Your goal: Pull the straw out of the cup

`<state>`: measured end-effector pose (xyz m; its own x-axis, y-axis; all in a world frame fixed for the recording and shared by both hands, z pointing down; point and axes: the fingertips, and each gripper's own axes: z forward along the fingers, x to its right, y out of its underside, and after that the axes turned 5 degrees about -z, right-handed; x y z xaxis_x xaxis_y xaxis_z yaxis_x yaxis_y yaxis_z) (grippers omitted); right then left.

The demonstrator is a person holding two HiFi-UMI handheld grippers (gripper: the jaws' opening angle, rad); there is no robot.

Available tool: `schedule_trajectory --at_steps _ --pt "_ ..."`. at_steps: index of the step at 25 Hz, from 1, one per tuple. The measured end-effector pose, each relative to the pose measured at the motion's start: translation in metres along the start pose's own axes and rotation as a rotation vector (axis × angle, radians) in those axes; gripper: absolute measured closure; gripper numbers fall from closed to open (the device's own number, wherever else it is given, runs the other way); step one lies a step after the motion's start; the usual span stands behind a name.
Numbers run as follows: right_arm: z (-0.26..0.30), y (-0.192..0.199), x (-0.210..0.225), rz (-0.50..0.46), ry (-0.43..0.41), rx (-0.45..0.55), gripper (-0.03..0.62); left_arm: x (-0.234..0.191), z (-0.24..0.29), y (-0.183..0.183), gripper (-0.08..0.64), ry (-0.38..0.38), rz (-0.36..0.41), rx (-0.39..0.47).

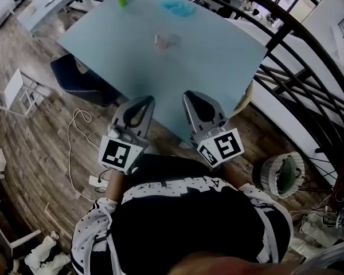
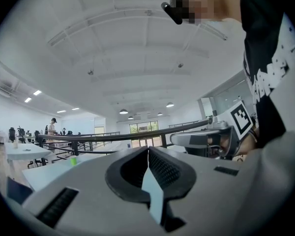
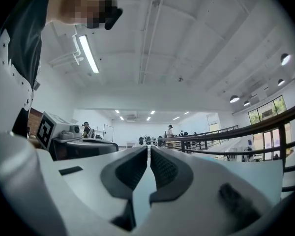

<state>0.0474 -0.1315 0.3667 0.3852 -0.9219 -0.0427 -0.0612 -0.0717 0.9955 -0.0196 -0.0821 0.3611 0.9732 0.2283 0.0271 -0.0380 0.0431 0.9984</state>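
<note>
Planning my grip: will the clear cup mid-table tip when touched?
Probably light: the clear cup looks small and see-through. It stands alone on the smooth table, so it may slide or tip. Too blurred to judge its contents.

Blue chair (image 1: 80, 80) by table (image 1: 206, 67); wicker basket (image 1: 282, 175) on wood floor (image 1: 34, 142).

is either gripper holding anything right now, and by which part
Nothing is held. The left gripper and right gripper both have their jaws closed on nothing, short of the cup.
</note>
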Motion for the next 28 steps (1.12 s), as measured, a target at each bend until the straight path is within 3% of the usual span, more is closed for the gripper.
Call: schedule_trajectory --at_steps 12,18,28 --pt "0.043 0.004 0.022 -0.04 0.088 -0.013 0.563 -0.044 0.042 -0.007 0.546 0.111 0.008 0.043" --pt "0.071 0.009 0.039 -0.023 0.126 -0.033 0.563 -0.064 0.064 -0.012 0.546 0.156 0.068 0.044" --pt "0.113 0.028 0.055 -0.009 0.148 -0.075 0.563 -0.104 0.084 0.004 0.545 0.173 0.009 0.013"
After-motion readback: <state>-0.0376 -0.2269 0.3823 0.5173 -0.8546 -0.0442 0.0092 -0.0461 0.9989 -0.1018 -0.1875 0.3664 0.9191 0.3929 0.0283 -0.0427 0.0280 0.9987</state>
